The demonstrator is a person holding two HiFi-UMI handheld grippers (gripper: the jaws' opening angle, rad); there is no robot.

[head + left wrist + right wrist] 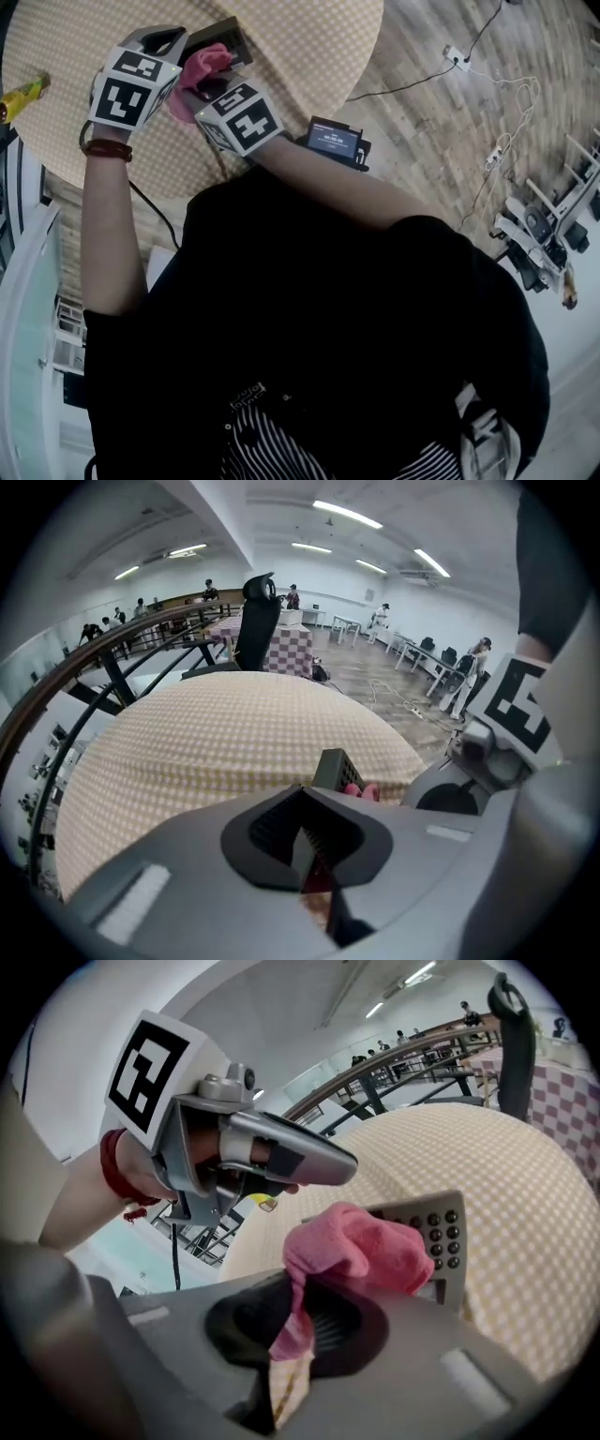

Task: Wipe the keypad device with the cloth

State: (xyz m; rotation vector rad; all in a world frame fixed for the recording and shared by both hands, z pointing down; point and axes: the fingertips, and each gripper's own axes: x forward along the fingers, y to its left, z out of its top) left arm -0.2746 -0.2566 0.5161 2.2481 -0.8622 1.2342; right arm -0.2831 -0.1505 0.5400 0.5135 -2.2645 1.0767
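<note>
The keypad device [222, 41] is a dark slab with rows of round keys [442, 1229], at the near side of the round checked table [300, 47]. My left gripper [169, 42] reaches it from the left. In the left gripper view the device's edge [336, 769] runs in between the jaws, which look shut on it. My right gripper [295, 1321] is shut on the pink cloth [361, 1246]. The bunched cloth [200, 70] lies on the device's left part and hides it.
A yellow object [22, 96] lies at the table's left edge. A small screen [334, 141] sits on the person's right forearm. A power strip and cables [457, 58] lie on the wooden floor. A black chair [258, 621] and a curved railing [112, 644] stand beyond the table.
</note>
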